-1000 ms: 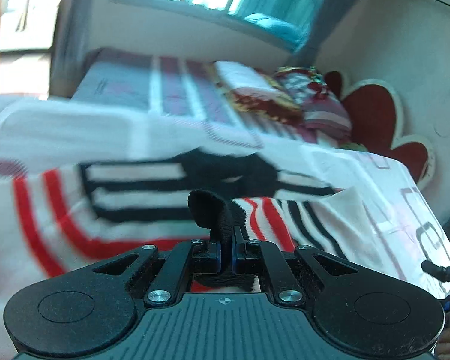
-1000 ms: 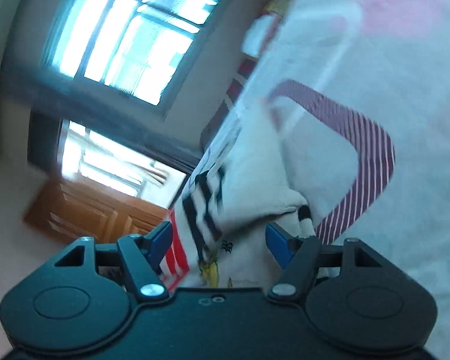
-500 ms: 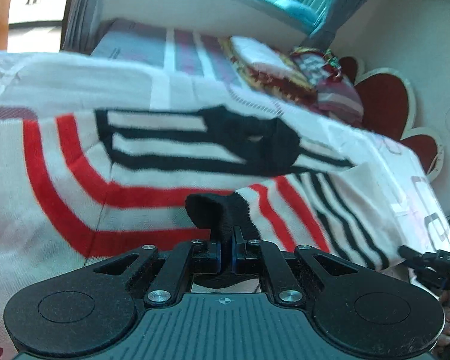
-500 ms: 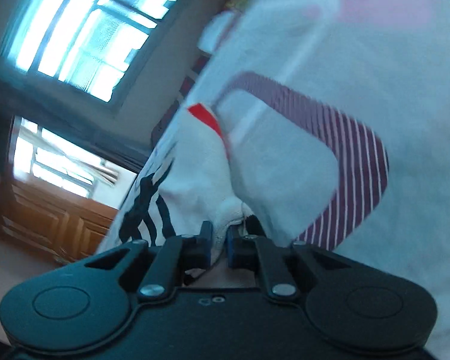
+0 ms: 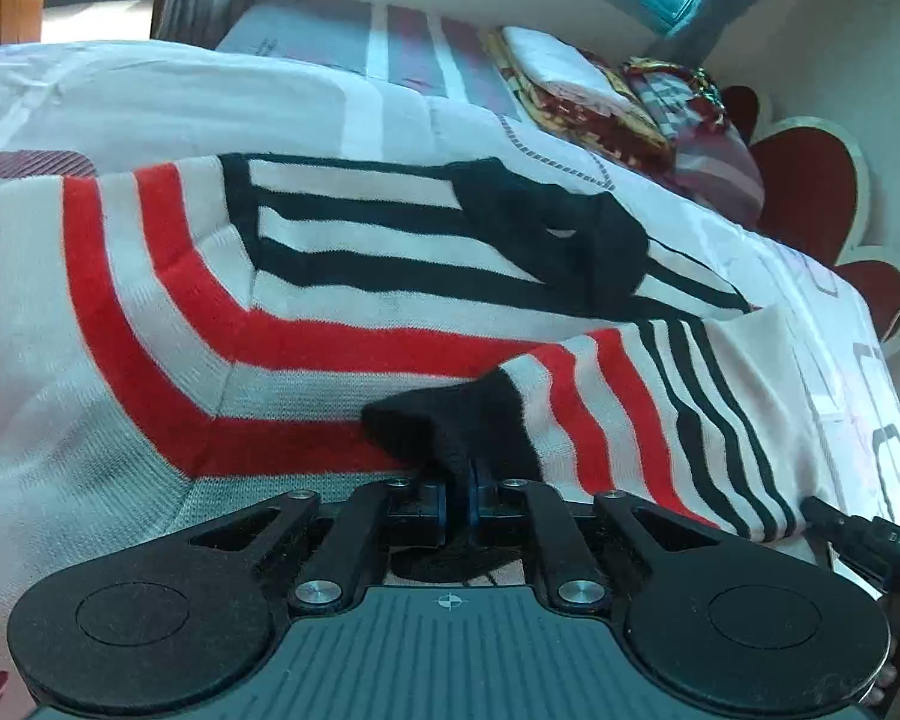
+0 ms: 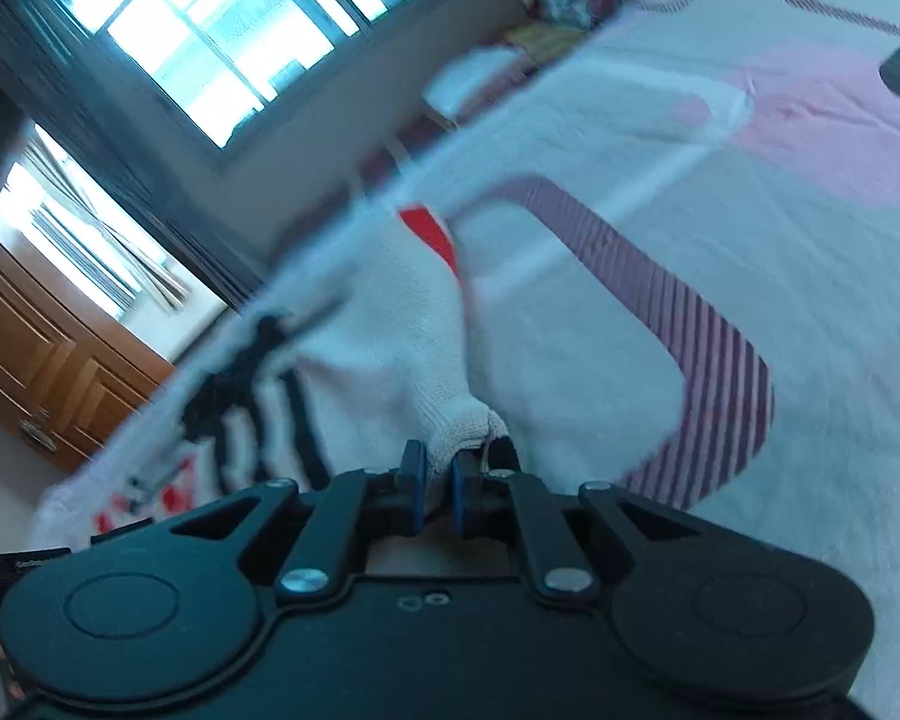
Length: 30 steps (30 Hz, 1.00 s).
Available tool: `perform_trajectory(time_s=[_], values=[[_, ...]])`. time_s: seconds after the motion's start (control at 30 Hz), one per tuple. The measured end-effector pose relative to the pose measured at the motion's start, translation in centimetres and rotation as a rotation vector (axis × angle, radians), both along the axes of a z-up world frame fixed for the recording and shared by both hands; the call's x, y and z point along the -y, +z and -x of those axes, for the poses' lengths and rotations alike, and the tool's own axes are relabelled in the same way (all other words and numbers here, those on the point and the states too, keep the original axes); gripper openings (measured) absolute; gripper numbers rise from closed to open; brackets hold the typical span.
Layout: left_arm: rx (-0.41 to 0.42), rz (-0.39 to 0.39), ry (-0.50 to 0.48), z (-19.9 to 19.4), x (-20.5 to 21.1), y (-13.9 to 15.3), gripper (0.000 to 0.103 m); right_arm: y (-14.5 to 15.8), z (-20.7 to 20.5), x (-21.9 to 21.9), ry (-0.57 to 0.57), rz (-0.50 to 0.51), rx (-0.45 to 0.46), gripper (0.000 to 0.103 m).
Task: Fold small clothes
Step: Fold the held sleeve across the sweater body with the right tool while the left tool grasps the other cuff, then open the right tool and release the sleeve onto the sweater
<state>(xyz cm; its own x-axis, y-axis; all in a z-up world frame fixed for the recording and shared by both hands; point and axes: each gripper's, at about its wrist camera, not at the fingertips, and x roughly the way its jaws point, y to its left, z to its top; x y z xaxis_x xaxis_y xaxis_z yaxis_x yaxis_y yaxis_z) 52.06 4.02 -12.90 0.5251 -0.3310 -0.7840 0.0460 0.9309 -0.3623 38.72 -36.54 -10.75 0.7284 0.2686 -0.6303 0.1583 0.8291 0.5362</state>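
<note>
A knit sweater [image 5: 330, 312], white with red and black stripes, lies spread on the bedspread [image 5: 150, 102]. My left gripper [image 5: 459, 480] pinches the black cuff [image 5: 456, 420] of a sleeve folded over the body; its jaws are just starting to open with the cuff still pressed between the pads. The right wrist view shows my right gripper [image 6: 437, 480] closing tight on a white knit corner [image 6: 462, 420] of the same sweater [image 6: 378, 324], low over the bedspread [image 6: 690, 300]. The right gripper's tip [image 5: 858, 534] shows at the sweater's right edge.
Folded blankets and pillows [image 5: 600, 96] are stacked at the far end of the bed, beside a red heart-shaped headboard [image 5: 810, 180]. A window [image 6: 210, 30] and a wooden cabinet [image 6: 42, 360] stand beyond the bed's edge.
My right gripper went from open around the sweater's edge to shut on its white corner. My left gripper sank toward the bed with the cuff, so the sweater looks nearer.
</note>
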Motion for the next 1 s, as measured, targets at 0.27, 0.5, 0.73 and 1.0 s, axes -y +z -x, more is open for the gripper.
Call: perform_trajectory(time_s=[0.27,0.5,0.73,1.0], values=[[0.276,-0.297,0.131,4.0,0.6,4.1,0.055,2.8,2.8,2.0,0.062,0.079,0.148,0.029],[0.312,-0.191,-0.172,1.9,6.3,2.5,0.054,3.1,-3.0,3.5,0.087,0.085,0.236,0.040],[0.286,-0.251,-0.178,1.6,7.1,-0.1,0.054,0.0,-9.5,3.7,0.106,-0.093,0.174,0.036],[0.282,-0.239,-0.177,1.8,7.3,-0.2,0.054,1.8,-10.5,2.2,-0.009,0.139,0.217,0.020]])
